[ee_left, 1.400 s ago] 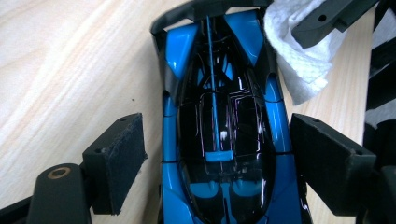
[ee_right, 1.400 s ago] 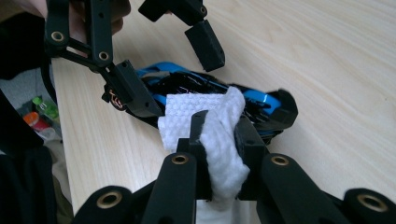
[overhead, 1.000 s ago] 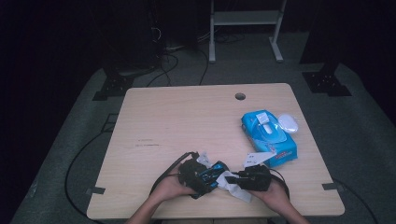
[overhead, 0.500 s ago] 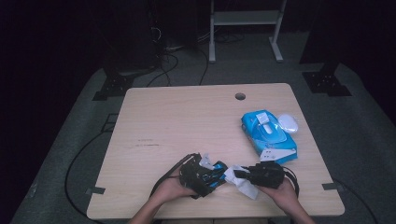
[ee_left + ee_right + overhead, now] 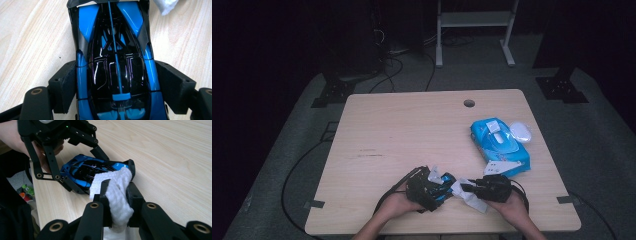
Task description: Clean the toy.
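At the table's near edge: toy car [image 5: 115, 65], blue-black glossy shell, light, rigid, slippery, best clamped across its flanks as the left gripper [image 5: 428, 189] does, jaws lately narrowing; right gripper [image 5: 117, 192] pinching soft white wipe [image 5: 117, 195] against its nose.

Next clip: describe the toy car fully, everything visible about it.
The toy car is a glossy blue and black plastic model with a dark canopy and a thin blue centre stripe. It rests upright on the wooden table near the front edge. The left tongs have just been closing, and their pads sit against its two sides. A white wipe, pinched in the right tongs, presses on one end of it.
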Motion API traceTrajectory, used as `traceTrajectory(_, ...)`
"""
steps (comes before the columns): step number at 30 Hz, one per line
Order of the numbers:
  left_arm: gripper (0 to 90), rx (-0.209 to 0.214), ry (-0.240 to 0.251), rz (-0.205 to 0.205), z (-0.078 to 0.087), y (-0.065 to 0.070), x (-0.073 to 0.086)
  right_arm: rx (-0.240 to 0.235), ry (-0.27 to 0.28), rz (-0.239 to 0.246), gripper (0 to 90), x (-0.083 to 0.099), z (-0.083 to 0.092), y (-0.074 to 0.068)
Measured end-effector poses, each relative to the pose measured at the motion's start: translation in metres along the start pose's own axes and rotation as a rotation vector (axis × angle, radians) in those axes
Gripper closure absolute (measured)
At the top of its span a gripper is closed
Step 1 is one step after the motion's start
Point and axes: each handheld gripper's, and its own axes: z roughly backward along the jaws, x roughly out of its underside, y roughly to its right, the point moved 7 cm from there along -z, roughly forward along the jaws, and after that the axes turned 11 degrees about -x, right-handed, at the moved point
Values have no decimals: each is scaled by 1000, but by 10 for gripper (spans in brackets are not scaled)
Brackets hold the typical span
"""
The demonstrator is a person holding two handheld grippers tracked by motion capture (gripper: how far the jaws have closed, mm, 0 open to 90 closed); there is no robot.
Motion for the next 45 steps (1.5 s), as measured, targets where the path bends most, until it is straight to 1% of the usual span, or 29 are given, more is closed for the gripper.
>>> traceTrajectory(2,246,-17,0,-5,1,0,0,2,2,-2,778,0,1,1)
traceTrajectory(3,251,-14,4,-1,1,0,-1,3,4,-1,778,1,2,2)
traceTrajectory(4,258,3,22,22,2,-1,-2,4,5,-1,778,0,2,2)
traceTrajectory(5,268,5,28,16,3,-2,-2,4,8,-4,778,0,3,2)
traceTrajectory(7,271,7,22,13,3,-2,-1,5,10,-3,778,0,3,3)
traceTrajectory(10,272,-4,17,-6,4,-3,-2,6,7,-1,776,1,3,3)
traceTrajectory(11,272,-5,27,0,5,-3,-3,7,7,0,776,0,3,3)
traceTrajectory(12,273,0,41,14,6,-3,-4,7,9,0,776,0,2,3)
traceTrajectory(14,274,11,56,28,9,-5,-5,6,8,0,776,0,2,3)
traceTrajectory(16,274,16,62,32,10,-6,-6,5,8,0,776,0,3,2)
traceTrajectory(20,275,11,43,29,8,-5,-4,7,15,2,776,-1,4,3)
traceTrajectory(23,275,7,18,16,4,-4,-3,9,10,5,776,0,3,2)
traceTrajectory(25,274,3,13,14,2,-4,-4,9,9,5,773,0,3,2)
traceTrajectory(31,263,15,9,36,-1,-4,-8,7,3,3,772,0,2,2)
traceTrajectory(35,221,7,-1,39,-4,-3,-9,8,6,9,772,-1,3,2)
traceTrajectory(37,216,-8,-15,21,-6,-3,-8,8,7,8,772,-1,3,2)
traceTrajectory(40,213,-2,-7,31,-7,-2,-8,11,10,12,772,-1,3,2)
traceTrajectory(41,224,3,-3,34,-7,-1,-8,10,9,11,772,-1,3,3)
traceTrajectory(42,247,-3,8,29,-6,-1,-8,10,9,11,772,-1,3,3)
traceTrajectory(44,255,-2,0,24,-6,-1,-8,8,9,13,773,-1,3,2)
traceTrajectory(45,256,-10,-2,14,-5,-1,-9,9,10,14,773,-1,3,2)
